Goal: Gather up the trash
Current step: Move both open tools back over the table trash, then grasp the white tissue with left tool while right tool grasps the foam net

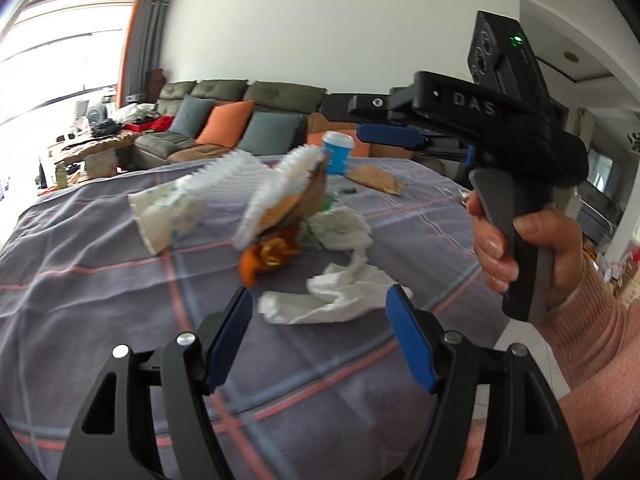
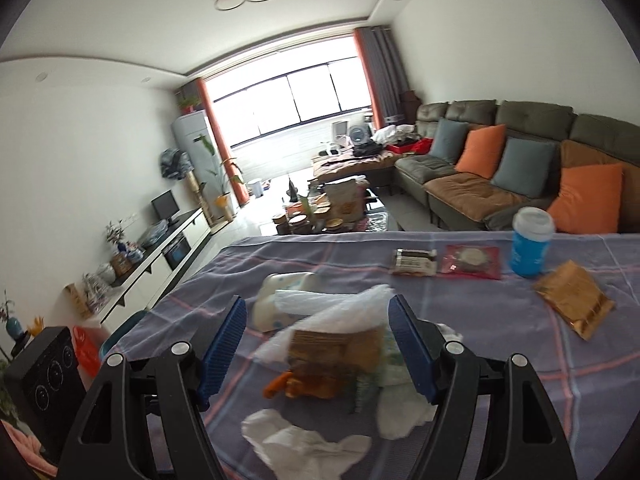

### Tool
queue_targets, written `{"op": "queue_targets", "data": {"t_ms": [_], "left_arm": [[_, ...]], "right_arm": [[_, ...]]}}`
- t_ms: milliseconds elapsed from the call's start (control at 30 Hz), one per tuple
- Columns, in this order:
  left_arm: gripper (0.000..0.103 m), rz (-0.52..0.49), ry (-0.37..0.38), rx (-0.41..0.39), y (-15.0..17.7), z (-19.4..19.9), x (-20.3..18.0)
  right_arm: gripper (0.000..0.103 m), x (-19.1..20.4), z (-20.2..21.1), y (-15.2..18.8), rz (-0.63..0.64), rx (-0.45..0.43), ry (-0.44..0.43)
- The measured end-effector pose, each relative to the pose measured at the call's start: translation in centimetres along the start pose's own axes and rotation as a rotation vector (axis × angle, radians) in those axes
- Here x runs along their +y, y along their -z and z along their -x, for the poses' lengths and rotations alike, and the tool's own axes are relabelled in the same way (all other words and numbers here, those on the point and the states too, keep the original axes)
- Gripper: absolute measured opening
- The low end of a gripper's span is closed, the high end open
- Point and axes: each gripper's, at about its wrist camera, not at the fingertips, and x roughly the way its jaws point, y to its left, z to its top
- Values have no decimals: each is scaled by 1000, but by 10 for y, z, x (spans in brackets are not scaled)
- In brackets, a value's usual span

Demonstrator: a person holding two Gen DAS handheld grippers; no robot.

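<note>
A pile of trash lies on the checked tablecloth [image 1: 100, 280]: crumpled white tissues [image 1: 336, 300], orange peel [image 1: 268, 260], a brown paper piece under white pleated wrappers [image 1: 280, 184] and a white packet [image 1: 164, 216]. My left gripper [image 1: 320, 320] is open and empty, just short of the tissues. My right gripper [image 2: 316, 332] is open and empty above the pile; in the left wrist view its body [image 1: 480, 120] hangs at the right, above the table. The right wrist view shows the pleated wrappers [image 2: 340, 308], peel [image 2: 280, 384] and tissues [image 2: 304, 444].
A blue cup with a white lid [image 2: 530, 240], a gold foil packet [image 2: 572, 300], a red packet [image 2: 472, 262] and a dark snack wrapper [image 2: 414, 262] lie farther back on the table. A sofa with cushions [image 2: 500, 160] stands behind. The table's left edge [image 2: 172, 296] drops to the floor.
</note>
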Motion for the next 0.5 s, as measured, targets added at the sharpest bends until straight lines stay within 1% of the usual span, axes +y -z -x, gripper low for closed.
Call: {"op": "queue_targets", "data": {"t_ms": [100,233,400,467,500], "left_arm": [[70,8,-18,37,-1,-12,-3],[70,73,-19,82,-1,-27,6],[70,150,17,119,-1,-34,19],[69,172,40,127,0,-34,21],[65,182,49,131,0,-35,23]], "right_arm": [[73,-13,-3,2,-33,8,14],[73,-28,-6,5,-56,29,9],[74,-36,-18,3,-77,57,-23],[75,-36,-27,0,-82,70,-39],[75,-37,-31,-1,-87,82,-48]]}}
